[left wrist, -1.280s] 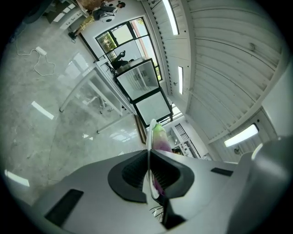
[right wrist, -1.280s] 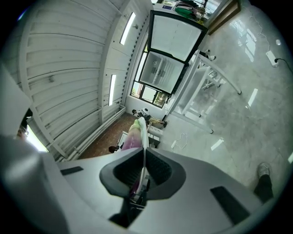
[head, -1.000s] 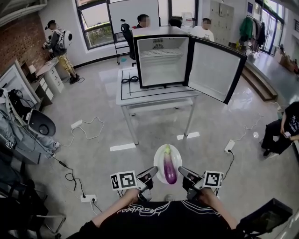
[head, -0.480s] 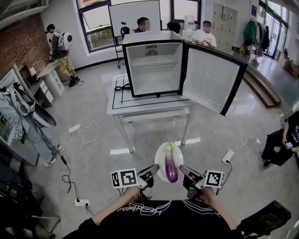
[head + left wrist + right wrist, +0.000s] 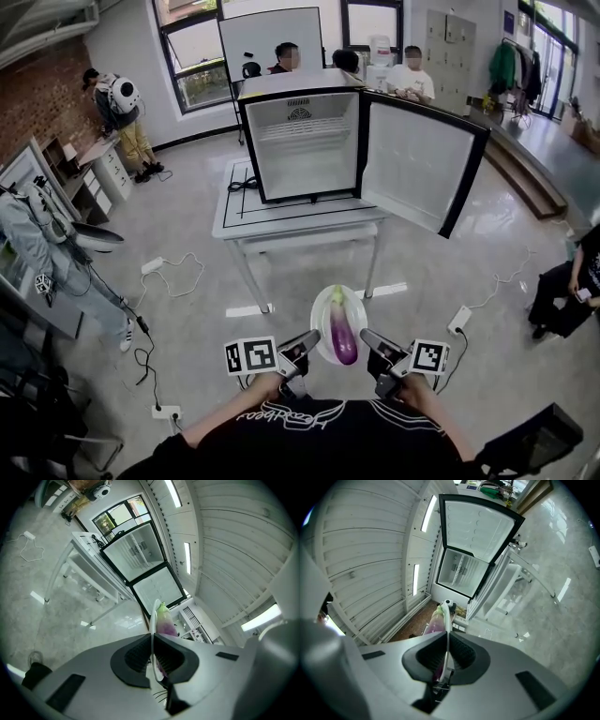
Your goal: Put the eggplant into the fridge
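Though still distant, fridge [image 5: 305,150] slightly nearer.

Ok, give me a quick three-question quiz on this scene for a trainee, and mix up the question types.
1. True or false: the fridge door stands open.
2. Multiple choice: the eggplant lies on A) the table, B) a white plate, C) a fridge shelf.
3. Short answer: what do the left tongs and right tongs each clamp?

Key: 1 true. 2 B. 3 the rim of the white plate, one on each side.
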`<state>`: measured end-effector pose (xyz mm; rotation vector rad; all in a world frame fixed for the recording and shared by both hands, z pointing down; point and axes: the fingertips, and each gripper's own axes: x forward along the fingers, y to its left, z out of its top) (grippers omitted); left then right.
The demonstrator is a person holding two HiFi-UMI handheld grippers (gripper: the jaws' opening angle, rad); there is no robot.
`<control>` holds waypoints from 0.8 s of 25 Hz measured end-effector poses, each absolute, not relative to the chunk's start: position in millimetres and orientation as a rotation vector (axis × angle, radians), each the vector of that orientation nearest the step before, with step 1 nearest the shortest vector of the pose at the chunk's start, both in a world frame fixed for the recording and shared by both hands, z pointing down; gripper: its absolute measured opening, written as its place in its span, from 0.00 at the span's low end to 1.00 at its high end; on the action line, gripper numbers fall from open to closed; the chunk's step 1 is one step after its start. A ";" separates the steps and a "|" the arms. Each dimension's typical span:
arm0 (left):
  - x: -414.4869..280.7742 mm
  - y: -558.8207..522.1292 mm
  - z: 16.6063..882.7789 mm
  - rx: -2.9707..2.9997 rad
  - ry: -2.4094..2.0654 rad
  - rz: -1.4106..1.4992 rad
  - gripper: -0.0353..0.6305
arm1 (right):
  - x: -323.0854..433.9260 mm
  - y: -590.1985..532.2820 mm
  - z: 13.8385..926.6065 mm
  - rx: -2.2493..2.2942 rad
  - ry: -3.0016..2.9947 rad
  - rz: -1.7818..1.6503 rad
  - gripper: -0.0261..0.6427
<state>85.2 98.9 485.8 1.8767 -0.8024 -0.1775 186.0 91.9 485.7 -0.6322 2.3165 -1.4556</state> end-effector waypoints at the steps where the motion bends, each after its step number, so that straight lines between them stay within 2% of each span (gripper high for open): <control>1: 87.4 98.3 485.2 1.880 -0.798 -0.174 0.09 | 187.7 91.5 484.3 -0.629 2.306 -1.456 0.07; 11: 89.7 72.2 498.7 1.859 -0.756 -0.151 0.09 | 191.6 68.7 496.7 -0.685 2.268 -1.471 0.07; 20: 70.4 4.9 496.2 1.870 -0.747 -0.168 0.09 | 171.4 1.2 490.6 -0.684 2.285 -1.453 0.07</control>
